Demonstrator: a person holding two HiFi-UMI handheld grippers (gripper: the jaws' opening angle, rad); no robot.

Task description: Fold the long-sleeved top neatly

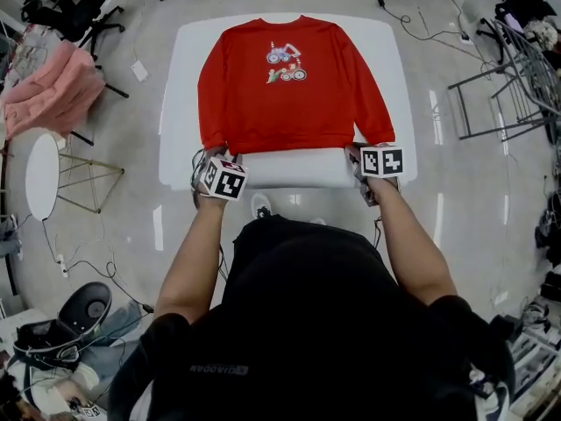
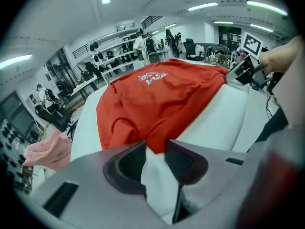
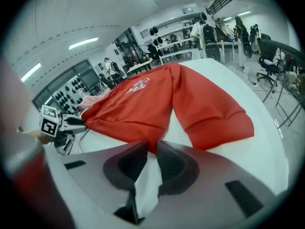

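Note:
A red long-sleeved top [image 1: 289, 103] with a small printed picture on its chest lies flat, front up, on a white table [image 1: 175, 103]. Its sleeves run down along both sides and its hem faces me. My left gripper [image 1: 210, 156] is at the hem's left corner. In the left gripper view the red corner [image 2: 155, 142] reaches between the tips of this gripper [image 2: 155, 150], whose jaws stand apart with white table showing between them. My right gripper [image 1: 355, 153] is at the hem's right corner, its jaws [image 3: 152, 149] narrowly apart around the red hem [image 3: 151, 144].
A pink garment [image 1: 53, 90] hangs at the left beside a white round stool [image 1: 41, 175]. A metal rack [image 1: 517, 77] stands on the right, a black office chair [image 1: 79, 16] at the back left. Cables and bags lie on the floor near my feet.

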